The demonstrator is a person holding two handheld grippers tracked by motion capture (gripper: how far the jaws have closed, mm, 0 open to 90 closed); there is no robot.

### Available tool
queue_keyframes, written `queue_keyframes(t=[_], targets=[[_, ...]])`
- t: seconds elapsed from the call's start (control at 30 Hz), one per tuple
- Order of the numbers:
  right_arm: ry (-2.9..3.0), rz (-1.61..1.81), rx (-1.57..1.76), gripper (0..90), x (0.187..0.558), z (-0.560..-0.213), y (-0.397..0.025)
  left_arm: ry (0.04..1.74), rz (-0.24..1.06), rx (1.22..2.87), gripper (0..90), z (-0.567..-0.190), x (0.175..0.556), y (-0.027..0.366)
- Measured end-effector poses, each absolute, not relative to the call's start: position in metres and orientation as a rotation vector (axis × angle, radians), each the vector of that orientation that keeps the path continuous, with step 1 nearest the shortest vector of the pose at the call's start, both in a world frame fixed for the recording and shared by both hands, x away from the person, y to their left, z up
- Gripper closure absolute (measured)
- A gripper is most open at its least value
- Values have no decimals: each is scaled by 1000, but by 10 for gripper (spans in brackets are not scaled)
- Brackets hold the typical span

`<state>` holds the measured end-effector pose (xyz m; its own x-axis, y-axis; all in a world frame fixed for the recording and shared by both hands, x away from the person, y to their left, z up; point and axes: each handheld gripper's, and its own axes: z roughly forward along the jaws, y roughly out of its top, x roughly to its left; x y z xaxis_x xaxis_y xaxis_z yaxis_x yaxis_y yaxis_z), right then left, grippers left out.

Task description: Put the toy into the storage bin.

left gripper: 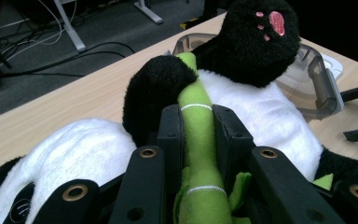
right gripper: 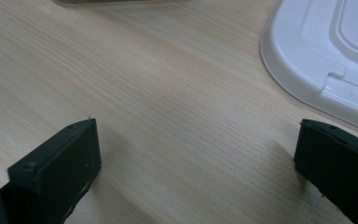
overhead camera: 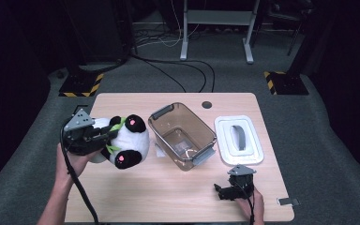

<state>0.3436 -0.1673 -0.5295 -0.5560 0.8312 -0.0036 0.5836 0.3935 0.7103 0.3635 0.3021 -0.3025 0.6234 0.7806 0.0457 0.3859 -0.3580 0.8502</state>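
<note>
The left gripper (left gripper: pixel 196 140) is clamped on the green bamboo stalk (left gripper: pixel 197 116) sewn to a plush panda (overhead camera: pixel 124 139) — the stalk is pinched between both jaws, and the panda is held just beside the near end of a clear brown bin (overhead camera: pixel 183 136). No brand, label or readable writing can be made out on the toy, the bin or the grippers; only pink paw pads (left gripper: pixel 277 21) are seen on the panda's black foot. Further out from that gripper, past the bin, a white lid (overhead camera: pixel 239 139) with a grey handle is laid flat. The right gripper (right gripper: pixel 196 172) is rested low on the table (overhead camera: pixel 168 187) near the lid's corner, its jaws spread wide with nothing between them. The surface is pale wood grain; beyond it, grey carpet, black cables (overhead camera: pixel 178 65) and yellow-black striped stand bases (overhead camera: pixel 80 84) are seen in a dim room.
</note>
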Motion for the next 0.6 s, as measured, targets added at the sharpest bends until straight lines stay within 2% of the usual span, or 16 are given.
queue_keyframes(t=[0.6], targets=[[2300,953,1211,0,344,-530,-168,782,565,2038,746,-273,404,266]])
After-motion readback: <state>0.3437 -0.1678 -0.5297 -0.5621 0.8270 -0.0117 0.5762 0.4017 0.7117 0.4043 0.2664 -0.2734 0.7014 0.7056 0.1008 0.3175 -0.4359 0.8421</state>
